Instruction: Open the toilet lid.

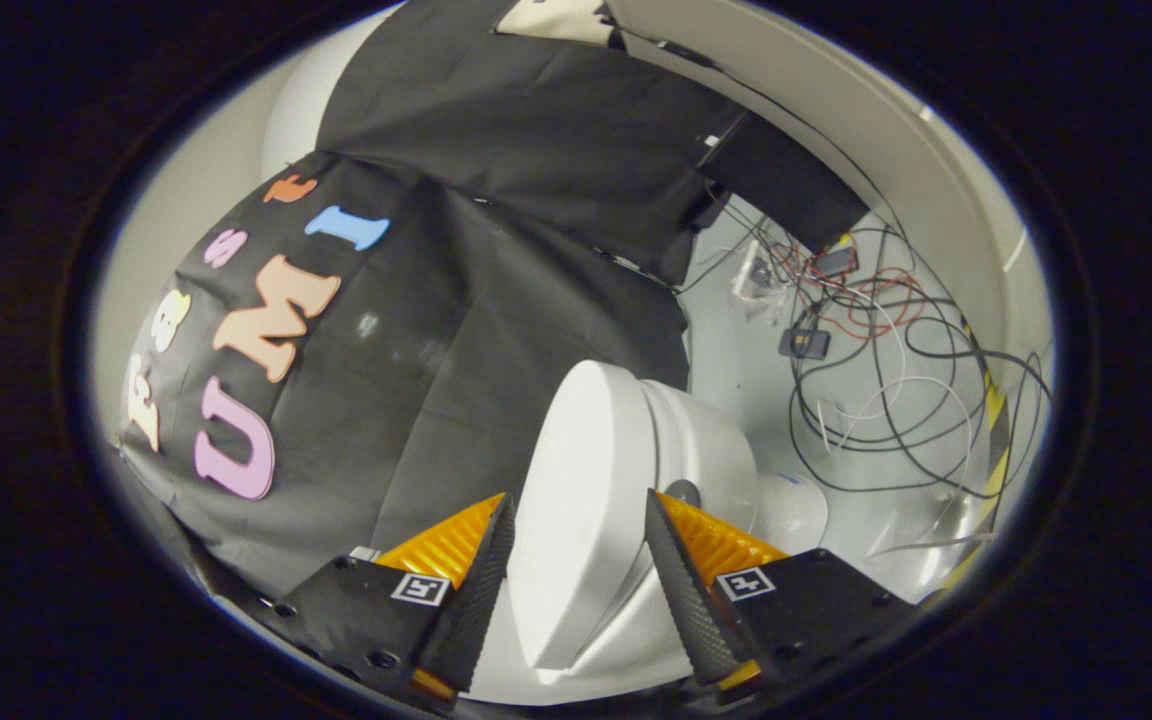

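Observation:
A white toilet (706,440) lies just ahead, turned sideways because the gripper view is rolled. Its smooth oval lid (581,450) runs forward from between the fingers, with the rounded body beside it on the right. A small grey round part (682,491) sits on the body by the right fingertip. My gripper (579,497) straddles the lid's near edge. The left finger (481,590) lies against one side of the lid and the right finger (681,580) against the other. Both appear to press on it.
The booth's black cloth wall (496,300) hangs to the left and behind the toilet. On the pale floor beyond the toilet lies a tangle of black, white and red cables (876,380) with small devices. A yellow-black striped strip (994,440) edges that floor.

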The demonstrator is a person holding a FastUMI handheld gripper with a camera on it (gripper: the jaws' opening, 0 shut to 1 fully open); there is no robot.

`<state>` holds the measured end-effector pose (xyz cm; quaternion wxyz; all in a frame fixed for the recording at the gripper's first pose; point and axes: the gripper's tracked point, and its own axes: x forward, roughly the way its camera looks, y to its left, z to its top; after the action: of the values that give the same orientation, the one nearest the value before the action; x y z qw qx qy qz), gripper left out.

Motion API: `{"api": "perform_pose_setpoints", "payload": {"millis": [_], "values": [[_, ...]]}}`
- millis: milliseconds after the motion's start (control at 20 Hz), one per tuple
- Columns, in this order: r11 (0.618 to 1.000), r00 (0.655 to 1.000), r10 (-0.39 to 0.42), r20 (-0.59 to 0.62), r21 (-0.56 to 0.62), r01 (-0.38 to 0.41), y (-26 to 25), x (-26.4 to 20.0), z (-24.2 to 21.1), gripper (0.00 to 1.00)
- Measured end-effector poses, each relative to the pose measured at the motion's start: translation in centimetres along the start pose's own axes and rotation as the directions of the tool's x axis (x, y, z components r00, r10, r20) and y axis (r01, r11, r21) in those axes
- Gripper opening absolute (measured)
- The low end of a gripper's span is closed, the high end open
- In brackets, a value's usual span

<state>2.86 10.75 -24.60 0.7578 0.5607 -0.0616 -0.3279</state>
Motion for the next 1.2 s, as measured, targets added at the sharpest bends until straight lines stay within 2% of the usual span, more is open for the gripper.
{"api": "perform_pose_setpoints", "payload": {"millis": [400, 600, 900, 1000, 1100, 1150, 1200], "values": [[0.984, 0.994, -0.098, -0.039, 0.143, 0.103, -4.4, 0.3, -2.0, 0.82], [0.979, 0.995, -0.085, -0.053, 0.182, 0.093, -4.5, 1.8, -2.5, 0.82], [0.974, 0.987, -0.082, -0.141, 0.198, 0.109, -5.3, 5.0, -3.9, 0.82], [0.969, 0.981, -0.106, -0.165, 0.205, 0.140, -5.7, 6.8, -4.4, 0.59], [0.968, 0.980, -0.115, -0.163, 0.203, 0.147, -5.6, 6.5, -4.0, 0.36], [0.969, 0.980, -0.117, -0.160, 0.197, 0.148, -5.3, 6.6, -3.9, 0.30], [0.970, 0.983, -0.087, -0.161, 0.213, 0.120, -4.6, 6.6, -3.4, 0.25]]}}
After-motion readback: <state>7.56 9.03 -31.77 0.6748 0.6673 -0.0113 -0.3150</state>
